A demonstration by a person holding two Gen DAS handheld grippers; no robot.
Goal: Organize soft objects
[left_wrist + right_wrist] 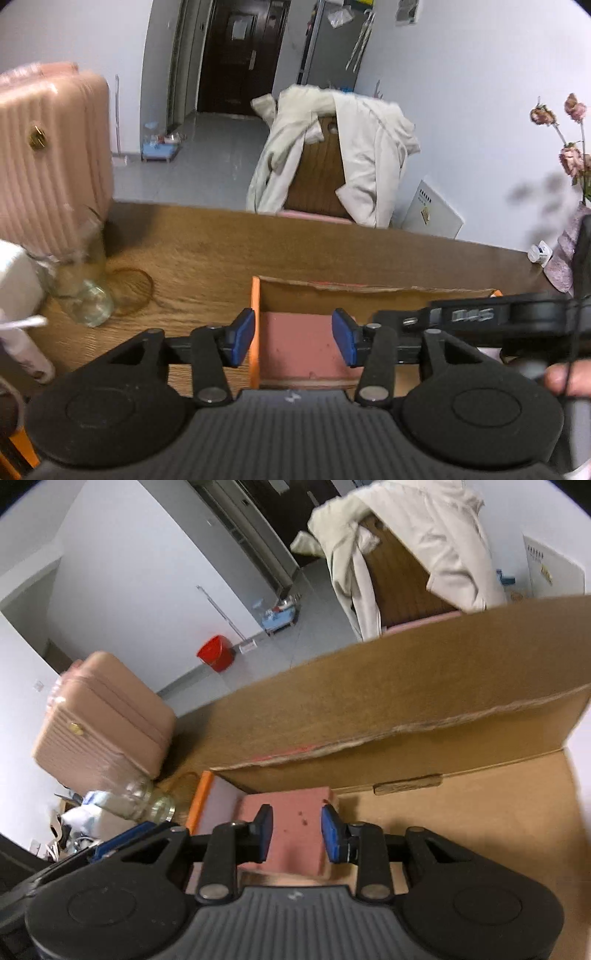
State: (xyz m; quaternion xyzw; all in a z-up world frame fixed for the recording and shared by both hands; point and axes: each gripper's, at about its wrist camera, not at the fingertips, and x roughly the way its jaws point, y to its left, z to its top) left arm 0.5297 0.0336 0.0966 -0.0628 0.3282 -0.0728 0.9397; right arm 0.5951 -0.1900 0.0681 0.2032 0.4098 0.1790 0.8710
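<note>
Both grippers, left [293, 339] and right [297, 833], are hanging half open over one pink foam block [291, 830] lying flat in the single cardboard box [461, 812] at lower centre, pads straddling it without pressing, beside one glass jar [86, 295].

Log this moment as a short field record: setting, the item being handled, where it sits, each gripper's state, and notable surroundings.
setting: wooden table in a room
item: pink foam block
location: inside the open cardboard box, near its orange-edged end
left gripper: open, pads clear of the block's sides
right gripper: open, straddling the block, small gaps at both pads
surroundings: glass jar and pink suitcase at the table's left; white coat over a chair behind
</note>
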